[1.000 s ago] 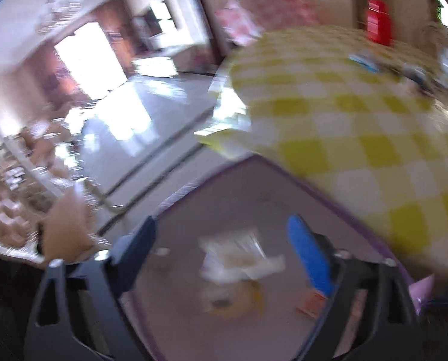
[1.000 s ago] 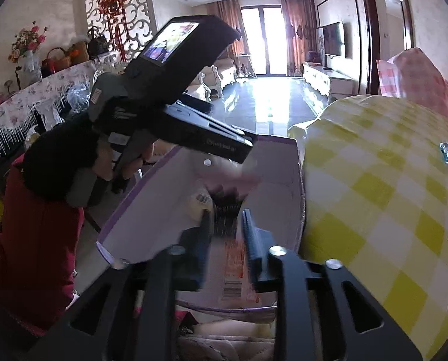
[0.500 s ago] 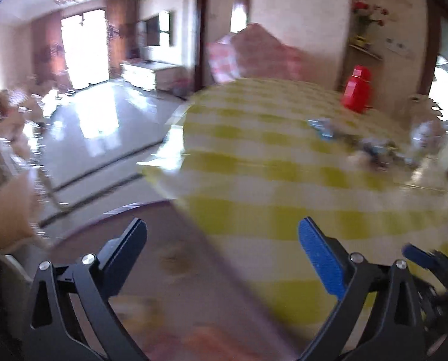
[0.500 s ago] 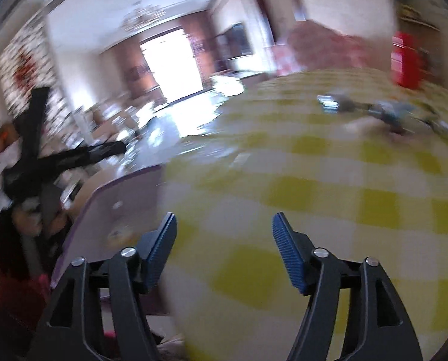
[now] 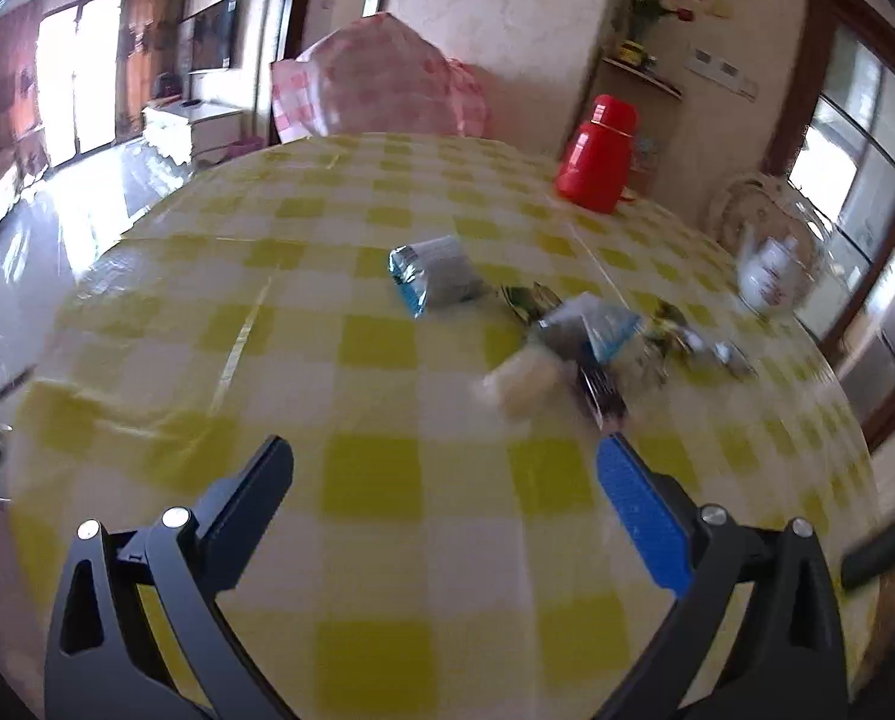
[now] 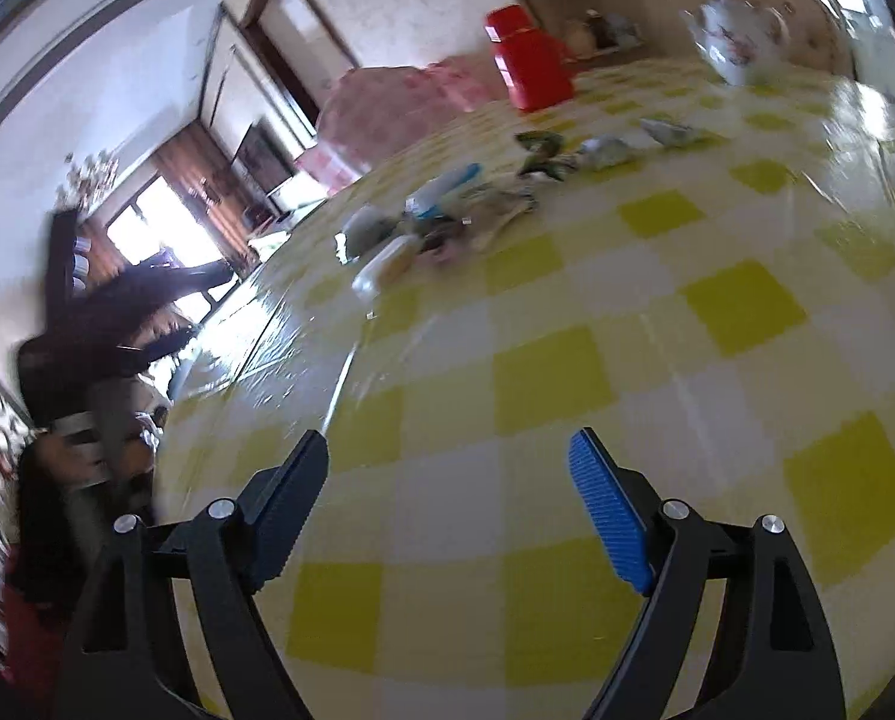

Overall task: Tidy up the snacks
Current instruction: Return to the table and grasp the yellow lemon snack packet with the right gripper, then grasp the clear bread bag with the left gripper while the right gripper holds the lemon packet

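Our left gripper (image 5: 444, 468) has its fingers spread wide with nothing between them; only the yellow checked tablecloth (image 5: 387, 348) shows in the gap. Our right gripper (image 6: 447, 468) is empty too; its jaws have just been opening, and no snack is between them. So both hands are let go and ready to pick.

The snacks sit ahead of the fingers, farther out on the table; the pale little packet (image 5: 522, 384) is the nearest one, just past the blue finger of the left gripper; the silver and blue bag (image 5: 435, 276) lies beyond it, a bit to the left; a small heap of wrappers (image 5: 675, 336) is off to the right. Far past them stand a red flask (image 5: 597, 156) and a white teapot (image 5: 771, 276).

To do this well, we think we should slow down, since the picture is smeary; we choose one snack, aim the open fingers around it, come down low, then squeeze softly so it does not crush.
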Motion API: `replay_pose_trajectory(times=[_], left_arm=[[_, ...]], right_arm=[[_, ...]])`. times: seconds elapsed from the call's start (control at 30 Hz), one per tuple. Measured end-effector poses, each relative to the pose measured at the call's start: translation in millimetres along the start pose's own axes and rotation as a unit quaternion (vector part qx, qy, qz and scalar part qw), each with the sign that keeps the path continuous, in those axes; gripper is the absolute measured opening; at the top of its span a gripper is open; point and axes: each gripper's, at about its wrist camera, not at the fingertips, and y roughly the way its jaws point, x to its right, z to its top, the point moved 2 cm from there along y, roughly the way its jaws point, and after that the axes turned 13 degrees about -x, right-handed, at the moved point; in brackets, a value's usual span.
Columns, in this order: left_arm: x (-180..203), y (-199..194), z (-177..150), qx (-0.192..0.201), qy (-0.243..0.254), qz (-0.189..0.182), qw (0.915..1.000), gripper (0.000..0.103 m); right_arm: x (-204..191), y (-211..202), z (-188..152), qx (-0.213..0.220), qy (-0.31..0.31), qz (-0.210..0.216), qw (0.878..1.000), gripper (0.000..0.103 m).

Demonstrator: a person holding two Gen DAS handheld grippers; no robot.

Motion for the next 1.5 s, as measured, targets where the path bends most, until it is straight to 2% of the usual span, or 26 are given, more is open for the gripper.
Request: replay_pose_trajectory(times=[0.13,0.23,0.3,0.4,0.47,0.5,0.53,0.6,0.67,0.73,0.83,0.93,1.0,1.03,1.07,1.13,1.23,1.33,1.5], left_arm=[[1.1,49.7,14.7,-0.015,-0.068,-0.030,0.9971,0.101],[-4.0,64.4,23.6,0.027,-0.120,-0.059,0.9907,0.101],[-6.4,68.5,29.7,0.049,-0.145,-0.059,0.9865,0.101],[-14.8,69.6,41.3,0.083,-0.181,-0.073,0.9772,0.101],[-21.9,71.8,46.3,0.111,-0.186,-0.074,0.9734,0.101],[-24.5,73.1,49.4,0.109,-0.186,-0.071,0.9739,0.101],[-29.5,81.1,52.9,0.085,-0.192,-0.070,0.9752,0.101],[-39.3,85.6,57.0,0.068,-0.202,-0.089,0.9729,0.101],[-47.9,87.4,57.7,0.065,-0.209,-0.084,0.9722,0.101],[-52.8,88.1,55.7,0.067,-0.223,-0.093,0.9682,0.101],[-48.4,89.3,56.8,0.061,-0.211,-0.090,0.9716,0.101],[-41.9,91.8,58.1,0.054,-0.194,-0.089,0.9754,0.101],[-39.2,92.0,58.7,0.052,-0.187,-0.090,0.9768,0.101],[-37.4,93.3,59.4,0.049,-0.183,-0.088,0.9779,0.101],[-36.5,94.2,59.3,0.046,-0.180,-0.087,0.9787,0.101],[-32.7,97.9,60.5,0.033,-0.169,-0.087,0.9813,0.101],[-30.8,97.1,61.4,0.031,-0.156,-0.076,0.9844,0.101],[-28.5,95.7,62.3,0.023,-0.141,-0.072,0.9871,0.101],[-17.8,91.8,64.0,0.010,-0.091,-0.050,0.9945,0.101]], right_arm=[[8.1,5.4,11.3,-0.016,0.003,-0.023,1.000,0.081],[15.3,13.6,37.2,-0.009,-0.003,-0.086,0.996,0.081],[28.8,18.8,68.7,0.008,0.006,-0.139,0.990,0.081],[65.1,27.0,123.4,0.038,0.056,-0.176,0.982,0.081],[92.8,29.9,157.0,0.071,0.092,-0.204,0.972,0.081],[105.6,33.4,174.9,0.088,0.095,-0.223,0.966,0.081],[116.5,41.4,191.7,0.090,0.086,-0.243,0.962,0.081],[133.2,61.2,215.0,0.060,0.076,-0.267,0.959,0.082],[147.1,82.7,234.8,0.016,0.076,-0.258,0.963,0.082],[145.6,94.8,251.7,0.005,0.042,-0.288,0.957,0.082],[150.3,112.7,272.5,-0.020,0.019,-0.320,0.947,0.082],[165.0,123.2,288.1,-0.038,0.037,-0.320,0.946,0.080],[169.5,124.8,289.5,-0.042,0.041,-0.315,0.947,0.078],[167.1,124.0,289.0,-0.041,0.034,-0.301,0.952,0.068],[164.4,122.8,287.6,-0.037,0.026,-0.293,0.955,0.049],[156.8,115.7,275.7,-0.036,0.015,-0.292,0.956,0.034],[136.1,96.3,248.2,-0.019,0.020,-0.246,0.969,0.033],[101.1,76.4,203.4,-0.001,-0.013,-0.215,0.977,0.033],[56.1,56.4,149.2,0.013,-0.034,-0.154,0.987,0.033]])
